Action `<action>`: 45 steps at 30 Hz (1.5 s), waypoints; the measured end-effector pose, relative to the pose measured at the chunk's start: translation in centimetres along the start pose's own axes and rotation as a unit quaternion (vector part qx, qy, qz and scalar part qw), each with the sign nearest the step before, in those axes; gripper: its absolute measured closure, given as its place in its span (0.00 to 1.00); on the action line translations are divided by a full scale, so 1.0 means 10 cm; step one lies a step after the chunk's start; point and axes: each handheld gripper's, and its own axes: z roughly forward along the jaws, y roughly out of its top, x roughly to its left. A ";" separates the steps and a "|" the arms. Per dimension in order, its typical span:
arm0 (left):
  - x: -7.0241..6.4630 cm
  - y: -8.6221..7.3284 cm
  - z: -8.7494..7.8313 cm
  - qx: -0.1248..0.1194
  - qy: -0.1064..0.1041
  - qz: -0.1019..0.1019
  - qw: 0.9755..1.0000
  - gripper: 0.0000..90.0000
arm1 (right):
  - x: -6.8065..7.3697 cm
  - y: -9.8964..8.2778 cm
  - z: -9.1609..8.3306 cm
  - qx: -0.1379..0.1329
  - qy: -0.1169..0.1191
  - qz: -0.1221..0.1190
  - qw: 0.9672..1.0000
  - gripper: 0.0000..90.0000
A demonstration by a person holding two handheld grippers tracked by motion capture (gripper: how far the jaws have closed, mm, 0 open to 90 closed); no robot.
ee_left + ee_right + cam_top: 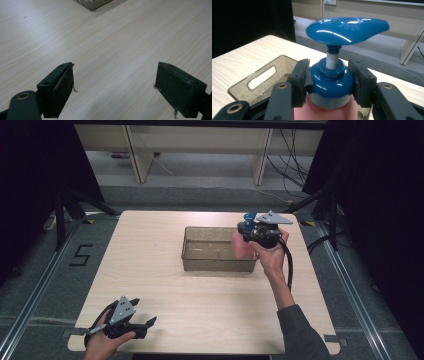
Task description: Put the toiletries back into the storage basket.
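Over the clear tray's point(218, 262) right end, the right tongs point(329, 80) clamped a pink pump bottle point(329, 82) by its blue collar; the left tongs point(115, 87) gaped empty above the bench point(165, 295).

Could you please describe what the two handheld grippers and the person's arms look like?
Both the left gripper and right gripper are black, each topped by a grey three-cornered plate, with flat black fingers on brass-riveted links. A black cable trails from the right one. A grey sleeve covers that arm.

I see the bin point(218, 263) right of centre on the table point(150, 270), my right gripper point(248, 236) at its right end holding the pump bottle point(240, 246) over the rim, my left gripper point(142, 320) at lower left, well apart from both.
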 end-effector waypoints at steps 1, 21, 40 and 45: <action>0.00 0.00 0.00 0.000 -0.003 0.003 1.000 0.17 | 0.00 -0.01 0.00 0.008 0.005 0.010 1.000 0.59; -0.01 0.01 -0.01 -0.013 -0.005 -0.009 1.000 0.17 | 0.00 -0.19 0.11 0.027 -0.009 0.016 0.999 0.59; -0.01 0.01 -0.01 -0.017 -0.003 -0.013 1.000 0.17 | -0.05 -0.34 0.17 0.046 -0.013 0.011 0.999 0.59; 0.00 0.01 -0.02 -0.018 -0.006 -0.010 1.000 0.17 | -0.05 -0.39 0.18 0.051 -0.013 0.024 0.998 0.59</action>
